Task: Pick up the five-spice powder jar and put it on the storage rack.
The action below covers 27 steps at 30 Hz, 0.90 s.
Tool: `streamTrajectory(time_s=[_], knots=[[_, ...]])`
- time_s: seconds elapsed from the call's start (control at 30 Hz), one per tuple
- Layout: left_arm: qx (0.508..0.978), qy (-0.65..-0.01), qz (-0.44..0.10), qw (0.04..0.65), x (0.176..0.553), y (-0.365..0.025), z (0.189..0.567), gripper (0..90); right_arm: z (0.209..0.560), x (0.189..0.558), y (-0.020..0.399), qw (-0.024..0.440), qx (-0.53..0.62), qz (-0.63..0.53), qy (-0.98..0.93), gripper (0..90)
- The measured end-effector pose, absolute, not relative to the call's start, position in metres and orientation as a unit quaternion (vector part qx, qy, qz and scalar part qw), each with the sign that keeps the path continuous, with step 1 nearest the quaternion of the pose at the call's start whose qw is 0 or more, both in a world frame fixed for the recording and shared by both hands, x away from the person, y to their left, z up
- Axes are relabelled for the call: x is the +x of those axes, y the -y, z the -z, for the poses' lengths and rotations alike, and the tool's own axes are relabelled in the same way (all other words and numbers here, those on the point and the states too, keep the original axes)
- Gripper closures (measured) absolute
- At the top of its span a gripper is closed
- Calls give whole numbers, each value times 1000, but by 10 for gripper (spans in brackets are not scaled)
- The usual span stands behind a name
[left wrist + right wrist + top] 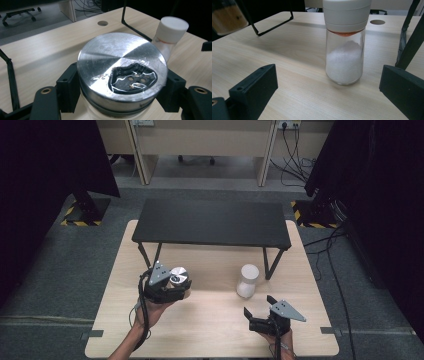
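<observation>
Left gripper (176, 287) clamped on metal-lidded jar (121, 72); right gripper (260, 306) wide open, empty, salt jar (247, 280) upright at 11 o'clock.

black hand-held gripper (184, 290) pair, grey three-cornered top plates, trailing black cables, brass-ringed screw holes

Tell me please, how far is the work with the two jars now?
Done: the left gripper is shut on the metal-lid jar. In hand: that jar, held off the table. Left: the white-cap jar stands untouched before the open right gripper.
</observation>
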<state>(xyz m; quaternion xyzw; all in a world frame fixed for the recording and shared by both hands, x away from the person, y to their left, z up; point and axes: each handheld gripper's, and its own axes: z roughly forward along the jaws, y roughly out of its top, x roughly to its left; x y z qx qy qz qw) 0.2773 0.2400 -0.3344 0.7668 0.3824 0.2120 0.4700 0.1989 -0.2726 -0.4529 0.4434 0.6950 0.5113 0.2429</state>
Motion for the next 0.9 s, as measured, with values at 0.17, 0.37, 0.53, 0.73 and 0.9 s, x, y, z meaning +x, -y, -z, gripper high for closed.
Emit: streamTrajectory(time_s=[0.17, 0.37, 0.53, 0.73, 0.9], knots=[[771, -376, -209, 469, 287, -241, 305, 310, 453, 199, 272, 243, 442, -511, -696, 17], [774, -360, -206, 478, 292, -243, 269, 310, 453, 199, 273, 242, 442, -511, -696, 17], [772, -349, -217, 485, 290, -243, 243, 310, 453, 200, 273, 242, 443, -510, -697, 17], [765, -350, -222, 493, 294, -242, 219, 310, 453, 202, 272, 240, 445, -505, -700, 17], [761, -355, -223, 495, 301, -239, 208, 310, 452, 204, 272, 235, 450, -495, -705, 17]])
